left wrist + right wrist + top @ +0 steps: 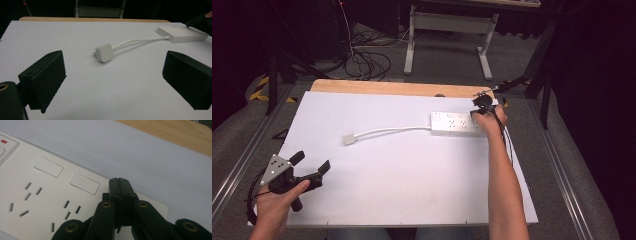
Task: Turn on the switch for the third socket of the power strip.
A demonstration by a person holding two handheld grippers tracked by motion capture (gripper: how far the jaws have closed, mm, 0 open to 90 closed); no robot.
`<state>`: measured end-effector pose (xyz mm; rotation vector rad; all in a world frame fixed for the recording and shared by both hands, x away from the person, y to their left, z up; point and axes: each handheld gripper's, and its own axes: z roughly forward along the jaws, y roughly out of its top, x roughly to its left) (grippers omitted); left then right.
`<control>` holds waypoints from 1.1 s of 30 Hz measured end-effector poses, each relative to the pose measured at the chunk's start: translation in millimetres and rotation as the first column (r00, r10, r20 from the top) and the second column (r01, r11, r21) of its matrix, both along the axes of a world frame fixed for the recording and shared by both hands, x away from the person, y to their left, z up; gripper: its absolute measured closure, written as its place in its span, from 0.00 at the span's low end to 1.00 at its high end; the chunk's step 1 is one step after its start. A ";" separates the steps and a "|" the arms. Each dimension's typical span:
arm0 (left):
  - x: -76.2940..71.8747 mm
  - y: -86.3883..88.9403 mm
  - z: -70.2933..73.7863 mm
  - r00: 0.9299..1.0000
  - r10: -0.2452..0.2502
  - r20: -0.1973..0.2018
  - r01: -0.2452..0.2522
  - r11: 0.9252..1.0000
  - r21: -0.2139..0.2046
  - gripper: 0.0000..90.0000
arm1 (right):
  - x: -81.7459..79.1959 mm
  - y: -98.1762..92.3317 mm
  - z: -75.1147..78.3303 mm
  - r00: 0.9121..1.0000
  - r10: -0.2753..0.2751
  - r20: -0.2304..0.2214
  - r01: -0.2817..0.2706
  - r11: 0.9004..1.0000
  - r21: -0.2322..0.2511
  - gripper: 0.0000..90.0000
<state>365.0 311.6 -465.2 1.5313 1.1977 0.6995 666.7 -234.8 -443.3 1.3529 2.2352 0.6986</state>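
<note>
At far right of the white-sheeted worktop (412,190): white rectangular plastic power strip (458,124) lying flat, sockets up, long axis across the sheet. Right gripper (482,102) over the strip's right end, fingers clenched together with nothing between, tips down at the strip's top face (50,202) near its end corner, just past the last socket group; contact there hard to confirm. White round cable (387,131) running left from the strip's left end to a white square plug (349,139), resting on the sheet near mid-worktop, well apart from both grippers. At near left corner: left gripper (310,161) held in hand, low over the sheet, fingers (42,80) released wide, nothing between, pointed across toward plug (104,52) and strip (182,34). Bare light-wood edge strip (397,88) exposed along the far side beyond the sheet.
</note>
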 end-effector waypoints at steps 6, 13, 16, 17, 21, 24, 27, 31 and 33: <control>-0.5 0.0 0.5 1.000 0.000 0.005 0.000 1.000 0.001 0.06 | -0.5 -0.1 -0.5 1.000 -0.014 -0.002 0.014 1.000 -0.002 1.00; -0.2 -0.1 0.5 1.000 -0.001 0.004 0.001 1.000 0.003 0.06 | -0.8 -0.9 -0.9 1.000 -0.017 0.002 0.017 1.000 -0.007 1.00; 0.3 -0.9 0.4 1.000 -0.004 0.004 0.004 1.000 0.004 0.06 | -0.6 0.1 -0.9 1.000 -0.020 0.003 0.020 1.000 -0.007 1.00; 0.4 -1.0 0.4 1.000 -0.004 0.004 0.004 1.000 0.004 0.06 | -0.7 0.3 -1.0 1.000 -0.023 0.005 0.023 1.000 -0.007 1.00; 0.0 -1.0 0.6 1.000 -0.004 0.004 0.004 1.000 0.004 0.06 | -1.7 1.5 -3.5 1.000 -0.014 0.008 0.014 1.000 0.005 1.00; -0.9 -0.7 0.9 1.000 -0.002 0.003 0.002 1.000 0.004 0.06 | -2.9 9.5 -5.2 1.000 -0.012 0.029 0.012 1.000 -0.010 1.00; -1.9 -0.2 1.2 1.000 0.000 0.007 0.000 1.000 -0.005 0.06 | -2.5 15.5 -4.7 0.999 0.003 0.041 0.000 0.997 -0.073 1.00; -2.8 1.9 1.2 1.000 0.005 0.009 -0.005 1.000 -0.004 0.06 | -2.2 9.4 -5.4 0.999 -0.021 0.030 0.021 1.000 -0.003 1.00; -2.8 2.0 1.1 1.000 0.006 0.008 -0.006 1.000 -0.004 0.06 | -2.2 9.0 -5.3 0.999 -0.024 0.028 0.024 1.000 0.001 1.00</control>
